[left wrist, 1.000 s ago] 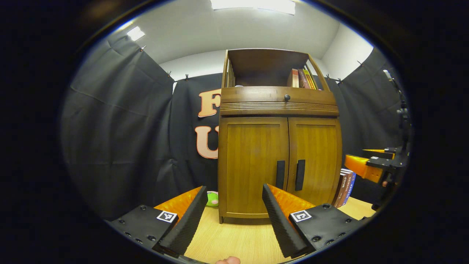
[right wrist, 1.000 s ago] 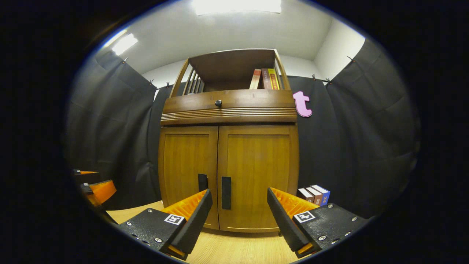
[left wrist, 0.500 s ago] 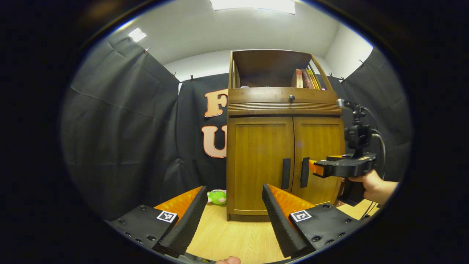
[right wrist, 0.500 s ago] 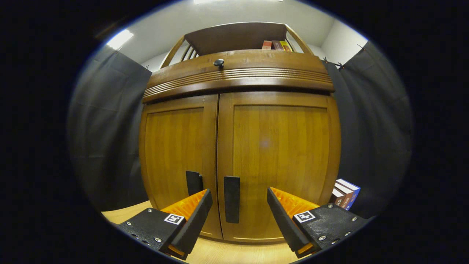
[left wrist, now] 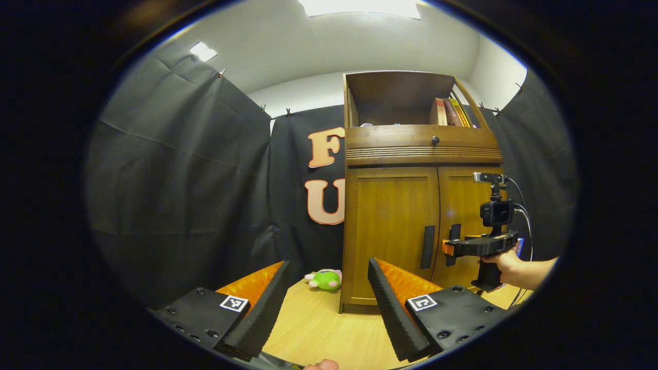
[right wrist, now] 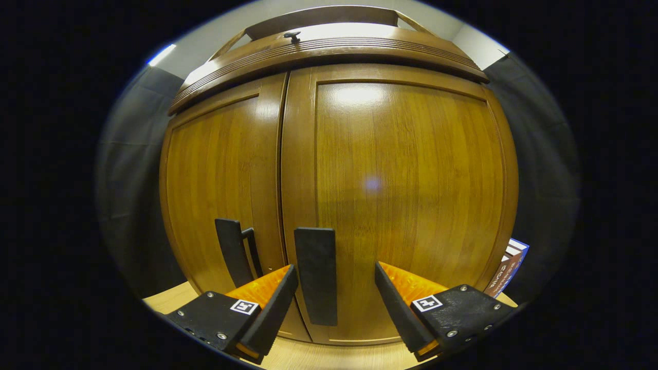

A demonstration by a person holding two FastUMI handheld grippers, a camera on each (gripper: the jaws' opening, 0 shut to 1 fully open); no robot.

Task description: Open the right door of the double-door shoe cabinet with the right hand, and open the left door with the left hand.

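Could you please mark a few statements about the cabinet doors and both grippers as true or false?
1. Both cabinet doors are shut. True: right door and left door lie flush.
2. The right gripper is clamped on the right handle. False: it is open, the handle between its fingers.
3. The left gripper is open, away from the cabinet. True.
4. A green toy sits on the top shelf. False: it lies on the table beside the cabinet.
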